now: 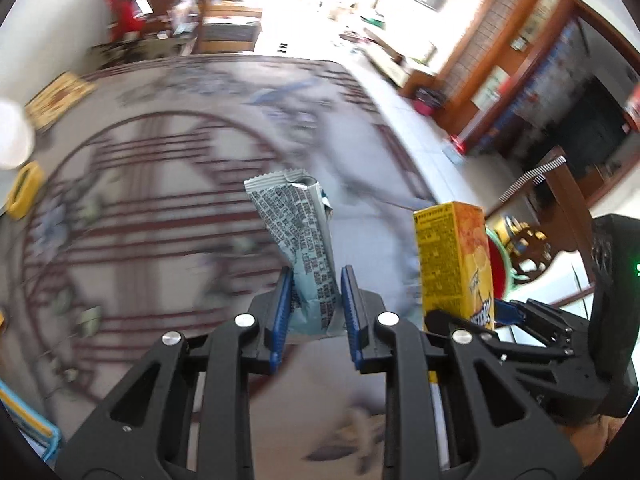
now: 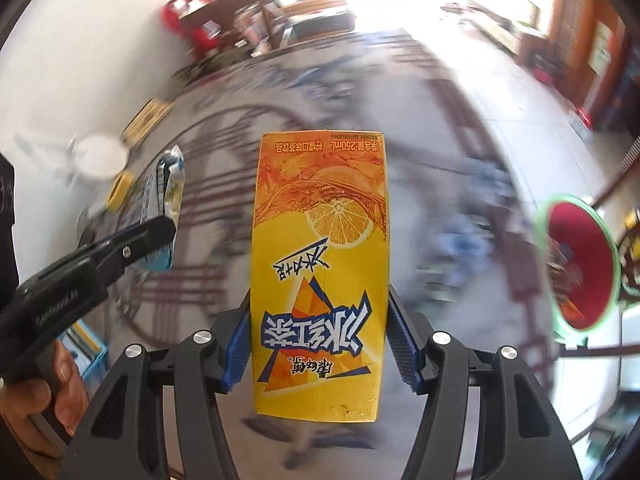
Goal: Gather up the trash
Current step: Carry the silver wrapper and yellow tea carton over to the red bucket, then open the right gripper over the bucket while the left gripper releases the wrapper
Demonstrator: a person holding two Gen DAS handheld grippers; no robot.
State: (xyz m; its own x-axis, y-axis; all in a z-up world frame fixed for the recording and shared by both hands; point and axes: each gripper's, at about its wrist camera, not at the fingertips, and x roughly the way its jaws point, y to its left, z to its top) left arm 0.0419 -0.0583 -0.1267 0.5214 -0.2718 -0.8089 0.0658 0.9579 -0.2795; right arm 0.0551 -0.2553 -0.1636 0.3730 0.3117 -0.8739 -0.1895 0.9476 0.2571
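Already both grippers carry trash: left gripper clamps the wrapper, right gripper grips the upright carton, nearer the red bin at right.

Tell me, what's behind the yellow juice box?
Behind the yellow juice box, held in the right gripper, lies a blurry patterned rug. The box covers the rug directly behind it.

the patterned rug is lying open ahead; a yellow object is sitting at its left edge, and a red bin is standing right.
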